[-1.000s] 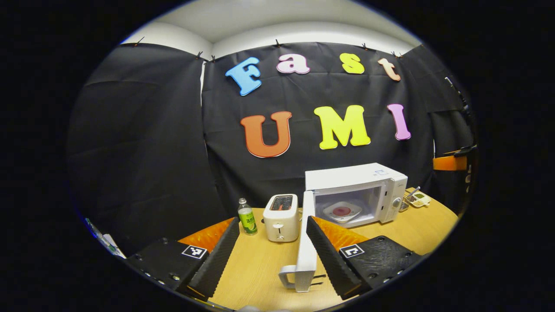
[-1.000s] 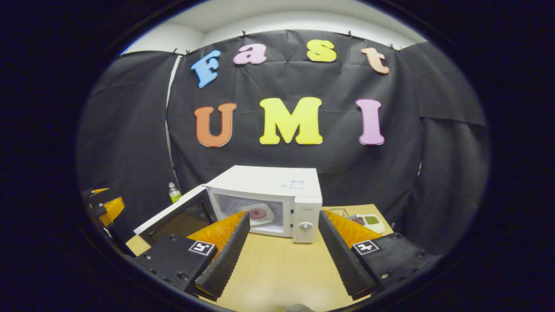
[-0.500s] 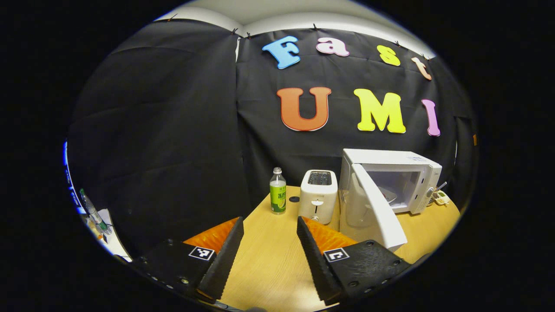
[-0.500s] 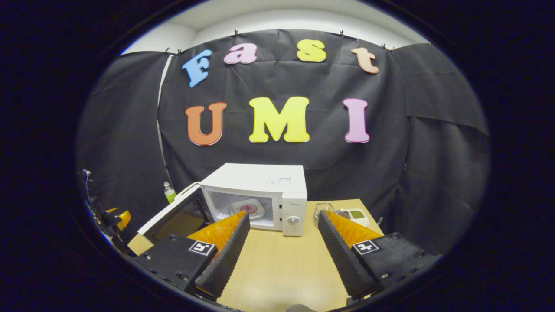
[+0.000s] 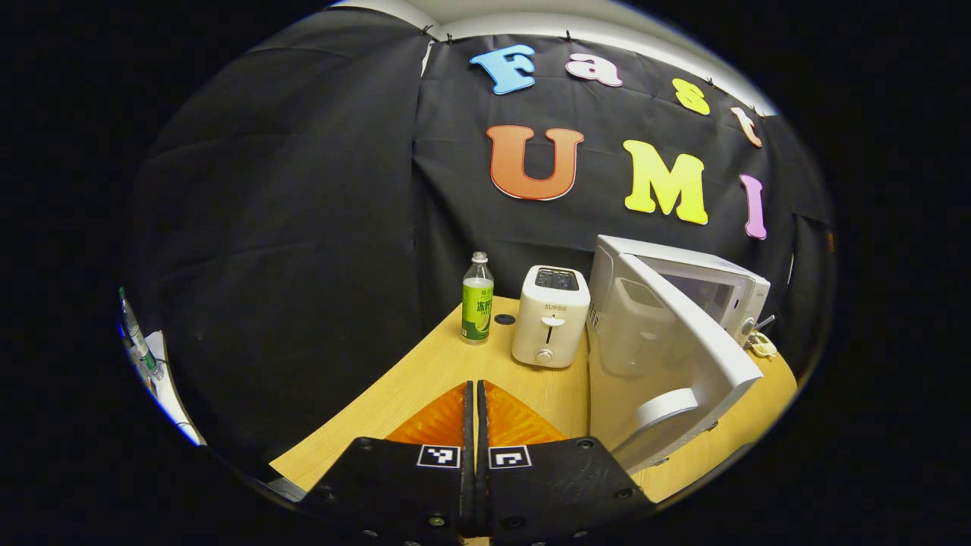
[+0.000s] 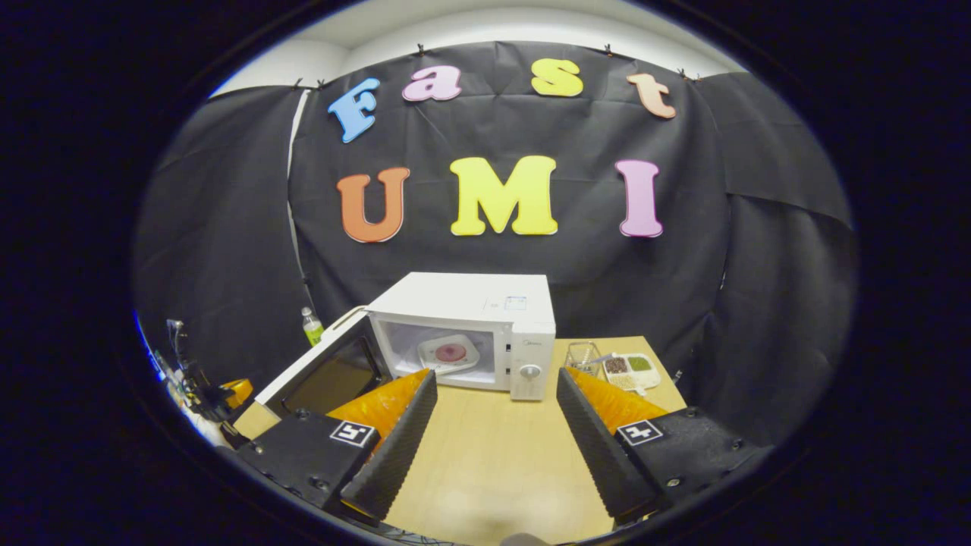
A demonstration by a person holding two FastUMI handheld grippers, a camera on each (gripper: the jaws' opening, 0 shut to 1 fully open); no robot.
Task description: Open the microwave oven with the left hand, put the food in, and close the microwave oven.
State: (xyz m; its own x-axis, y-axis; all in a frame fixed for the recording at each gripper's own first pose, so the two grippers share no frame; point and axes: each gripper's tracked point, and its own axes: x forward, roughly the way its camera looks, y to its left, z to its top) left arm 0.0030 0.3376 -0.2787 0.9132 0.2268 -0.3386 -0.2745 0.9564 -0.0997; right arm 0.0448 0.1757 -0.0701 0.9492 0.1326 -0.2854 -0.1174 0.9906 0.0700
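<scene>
In the left gripper view, the left gripper (image 5: pixel 476 409) hangs low over the light wooden table (image 5: pixel 425 371) with its fingers clenched together on nothing. Ahead and a little left of it stands a clear plastic bottle with a green label (image 5: pixel 476 302), next a white two-slot toaster (image 5: pixel 550 316), and to its right the white microwave oven (image 5: pixel 705 284), whose white door (image 5: pixel 683 356) stands open just beside the gripper.

In the right gripper view, the right gripper (image 6: pixel 491 425) is spread wide and empty. The open door lies ahead to its left; straight ahead, inside the oven's cavity, sits the white plate of pink food (image 6: pixel 449 353). Ahead to the right rests a white divided tray of condiments (image 6: pixel 630 368).
</scene>
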